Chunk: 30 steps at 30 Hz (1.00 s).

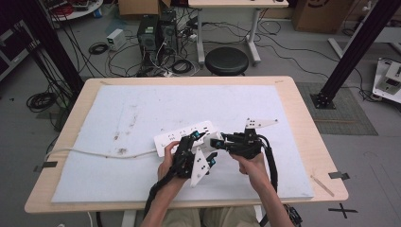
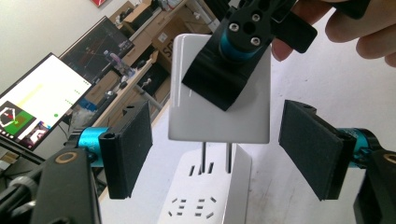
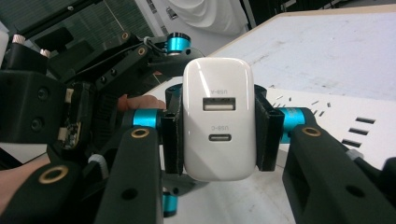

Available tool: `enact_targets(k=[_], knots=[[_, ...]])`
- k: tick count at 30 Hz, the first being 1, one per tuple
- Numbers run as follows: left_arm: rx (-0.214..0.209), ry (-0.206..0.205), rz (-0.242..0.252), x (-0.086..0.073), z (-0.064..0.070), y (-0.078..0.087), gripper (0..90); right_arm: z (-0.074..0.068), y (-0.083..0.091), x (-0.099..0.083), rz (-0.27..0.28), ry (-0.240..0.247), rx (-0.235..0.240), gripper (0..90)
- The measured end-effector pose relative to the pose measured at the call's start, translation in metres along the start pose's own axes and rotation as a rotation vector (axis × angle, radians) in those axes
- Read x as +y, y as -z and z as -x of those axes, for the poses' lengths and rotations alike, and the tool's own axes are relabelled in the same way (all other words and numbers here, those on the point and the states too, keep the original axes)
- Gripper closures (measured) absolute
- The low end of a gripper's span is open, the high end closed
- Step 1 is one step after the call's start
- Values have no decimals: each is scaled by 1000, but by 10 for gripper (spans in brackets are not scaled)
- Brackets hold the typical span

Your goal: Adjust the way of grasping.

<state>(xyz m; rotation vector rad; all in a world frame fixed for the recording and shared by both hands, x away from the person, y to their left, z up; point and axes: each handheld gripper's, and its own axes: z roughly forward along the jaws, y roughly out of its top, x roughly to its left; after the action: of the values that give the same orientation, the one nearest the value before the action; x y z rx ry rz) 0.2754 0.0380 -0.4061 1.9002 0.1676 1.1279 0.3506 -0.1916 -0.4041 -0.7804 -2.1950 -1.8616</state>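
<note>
while clamped in jaws, charger [image 2: 219, 100] upright, prongs down over power strip [image 2: 205, 196]

Grey floor [image 1: 302, 52] w/ cables, black stool [image 1: 227, 60], desk [image 1: 227, 4] behind.

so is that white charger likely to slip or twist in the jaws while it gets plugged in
Probably slippery: the charger has a glossy shell. The right gripper clamps its flat sides with broad pads, so twisting seems unlikely. It looks rigid.
</note>
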Motion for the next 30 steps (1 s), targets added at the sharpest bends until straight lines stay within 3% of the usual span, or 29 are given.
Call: enact_targets(k=[5, 9, 11, 12, 18, 20, 21, 26, 28, 29, 30], knots=[[-7, 48, 11, -2, -4, 7, 259, 1, 3, 1, 8, 9, -14, 631], [-12, 118, 29, -4, -10, 13, 259, 0, 8, 1, 22, 15, -27, 631], [-12, 118, 29, -4, -10, 13, 259, 0, 9, 1, 28, 25, -25, 631], [-23, 210, 44, -7, -16, 19, 259, 0, 12, 2, 35, 30, -34, 631], [-82, 385, 47, -16, -26, 23, 259, 0, 19, 2, 48, 40, -41, 630], [-98, 440, 43, -19, -29, 26, 259, -1, 21, 2, 43, 34, -50, 631], [-98, 440, 43, -19, -29, 26, 259, -1, 21, 2, 43, 34, -50, 631], [-138, 567, 10, -30, -39, 32, 255, -1, 25, 2, 39, 53, -53, 630], [-142, 585, 6, -31, -41, 33, 254, -1, 25, 2, 42, 63, -57, 631], [-134, 648, -15, -39, -50, 40, 255, -1, 28, 2, 40, 67, -68, 631], [-134, 648, -15, -39, -50, 40, 255, -1, 28, 2, 40, 67, -68, 631]])
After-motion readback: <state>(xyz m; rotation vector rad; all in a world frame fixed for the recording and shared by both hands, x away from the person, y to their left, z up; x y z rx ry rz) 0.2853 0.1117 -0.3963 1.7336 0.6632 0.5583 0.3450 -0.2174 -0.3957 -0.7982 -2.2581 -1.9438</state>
